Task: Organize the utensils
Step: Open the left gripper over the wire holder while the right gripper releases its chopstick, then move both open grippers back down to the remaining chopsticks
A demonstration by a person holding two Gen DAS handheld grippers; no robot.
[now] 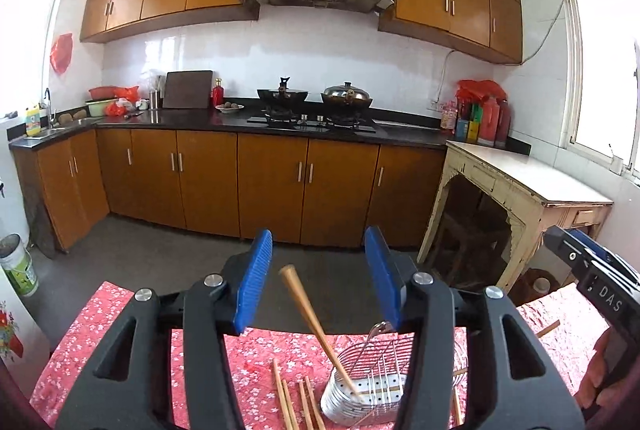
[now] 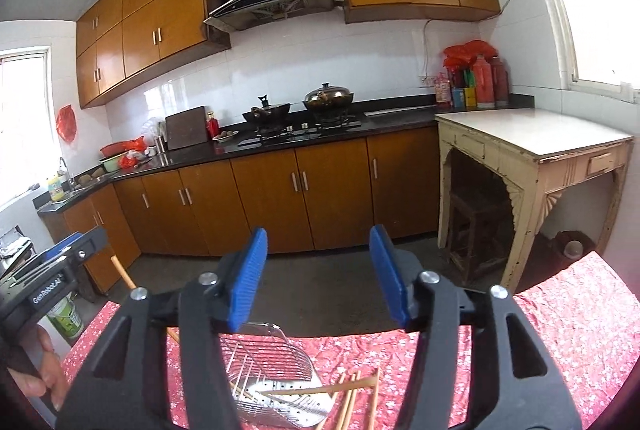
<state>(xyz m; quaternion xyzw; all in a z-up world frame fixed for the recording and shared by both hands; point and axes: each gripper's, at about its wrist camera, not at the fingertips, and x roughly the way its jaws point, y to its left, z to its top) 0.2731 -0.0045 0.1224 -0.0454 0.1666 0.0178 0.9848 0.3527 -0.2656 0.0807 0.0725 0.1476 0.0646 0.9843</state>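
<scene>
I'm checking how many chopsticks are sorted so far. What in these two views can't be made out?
- Loose wooden chopsticks on the red floral tablecloth: left wrist view, cut off by the bottom edge and the black claw arms, so no count.
- Metal wire utensil basket: right wrist view, its left part hidden behind the right claw.
- Tilted chopstick in the basket: blurred; resting or falling unclear.

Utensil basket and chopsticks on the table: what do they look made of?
Utensil basket: looks like shiny metal, likely stainless steel; bright wire sides, perforated base. Chopsticks: apparently wood or bamboo; matte tan, no shine.
</scene>
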